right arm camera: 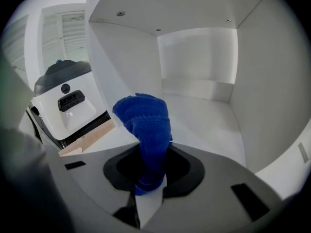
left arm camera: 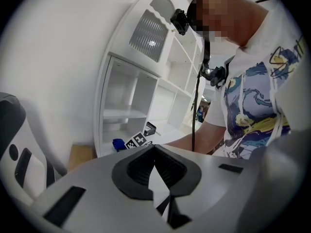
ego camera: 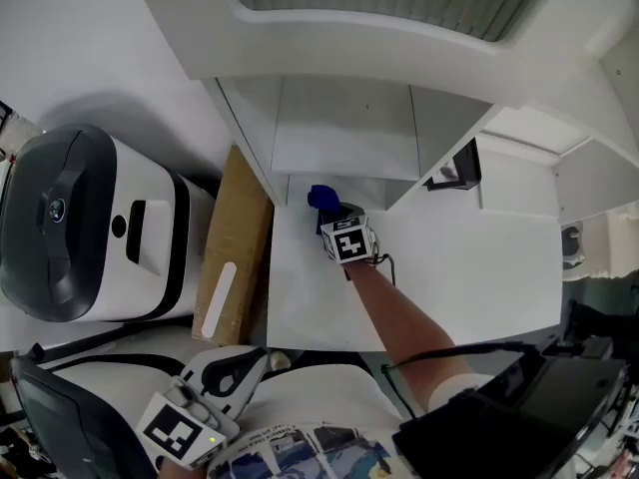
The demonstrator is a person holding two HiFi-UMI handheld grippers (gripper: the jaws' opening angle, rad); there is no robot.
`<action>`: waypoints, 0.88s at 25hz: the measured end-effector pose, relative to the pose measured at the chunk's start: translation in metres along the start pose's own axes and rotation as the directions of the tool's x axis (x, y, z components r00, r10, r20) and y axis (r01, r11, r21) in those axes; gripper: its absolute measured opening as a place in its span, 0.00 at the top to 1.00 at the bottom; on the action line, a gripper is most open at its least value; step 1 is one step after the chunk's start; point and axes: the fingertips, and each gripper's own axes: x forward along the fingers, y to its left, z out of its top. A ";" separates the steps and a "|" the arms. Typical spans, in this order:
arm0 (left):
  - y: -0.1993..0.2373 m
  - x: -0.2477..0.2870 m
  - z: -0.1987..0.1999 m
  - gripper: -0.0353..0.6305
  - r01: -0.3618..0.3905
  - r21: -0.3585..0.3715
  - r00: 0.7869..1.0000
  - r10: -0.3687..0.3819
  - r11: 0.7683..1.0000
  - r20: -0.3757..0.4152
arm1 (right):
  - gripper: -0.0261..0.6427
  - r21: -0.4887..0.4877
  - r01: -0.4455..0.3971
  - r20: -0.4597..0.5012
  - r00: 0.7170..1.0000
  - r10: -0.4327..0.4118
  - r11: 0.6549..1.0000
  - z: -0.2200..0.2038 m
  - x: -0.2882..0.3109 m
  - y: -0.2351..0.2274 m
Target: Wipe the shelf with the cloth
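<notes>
Cloth point(right arm camera: 146, 125) clamped in the closed jaws of right gripper point(right arm camera: 148, 186), standing up at the mouth of the lower shelf point(right arm camera: 206, 118). We'd tip it flat, press lightly, sweep back wall to front edge, hit corners (left gripper point(left arm camera: 155, 178) jaws together, empty, parked low by our torso)

A plain white wall point(left arm camera: 63, 57) backs a white shelf unit point(ego camera: 344, 133) of open compartments. Brown cardboard point(ego camera: 238, 242) sits between the unit and a white-and-black appliance point(ego camera: 95, 228), all evenly lit.
</notes>
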 end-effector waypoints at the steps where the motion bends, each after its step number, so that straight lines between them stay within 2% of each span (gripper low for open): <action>1: -0.002 0.004 0.001 0.93 0.010 0.002 1.000 -0.010 1.000 -0.001 | 0.81 0.001 0.010 -0.003 1.000 -0.010 1.000 -0.003 -0.004 -0.008; 5: -0.010 0.018 0.003 0.93 0.050 0.007 0.999 -0.050 0.999 -0.019 | 0.81 -0.014 0.047 -0.018 0.999 -0.047 0.999 -0.014 -0.020 -0.038; 11: -0.022 0.037 0.004 0.93 0.087 -0.054 0.995 -0.090 0.995 -0.044 | 0.81 -0.046 0.076 -0.052 0.996 -0.078 0.996 -0.032 -0.040 -0.073; 14: -0.026 0.044 0.003 0.93 0.097 -0.071 0.994 -0.101 0.993 -0.051 | 0.81 -0.094 0.083 -0.075 0.993 -0.090 0.992 -0.038 -0.049 -0.081; 17: -0.029 0.049 0.002 0.93 0.107 -0.071 0.992 -0.111 0.992 -0.054 | 0.81 -0.147 0.104 -0.093 0.989 -0.118 0.984 -0.047 -0.055 -0.091; 22: -0.036 0.048 0.002 0.93 0.109 -0.061 0.992 -0.113 0.992 -0.054 | 0.81 -0.142 0.130 -0.114 0.983 -0.146 0.981 -0.057 -0.063 -0.103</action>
